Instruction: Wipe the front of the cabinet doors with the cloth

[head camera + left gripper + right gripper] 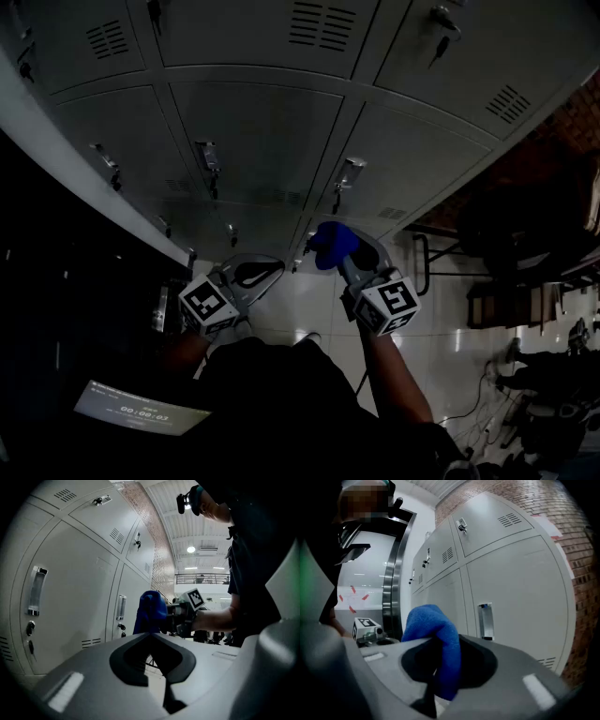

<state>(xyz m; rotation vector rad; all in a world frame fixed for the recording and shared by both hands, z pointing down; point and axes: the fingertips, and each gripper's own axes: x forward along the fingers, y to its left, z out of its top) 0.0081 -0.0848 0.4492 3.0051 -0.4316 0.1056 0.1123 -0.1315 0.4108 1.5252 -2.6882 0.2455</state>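
Observation:
Grey metal cabinet doors with handles, keys and vent slots fill the wall ahead; they also show in the left gripper view and the right gripper view. My right gripper is shut on a bunched blue cloth, which sticks out past its jaws a short way off the lower doors. My left gripper hangs beside it to the left, shut with nothing in it. From the left gripper view the cloth and the right gripper appear just ahead.
A dark tall frame borders the cabinets on the left. A metal-legged stool and dark furniture stand on the glossy white floor to the right. A lit screen sits low at left. Cables lie on the floor.

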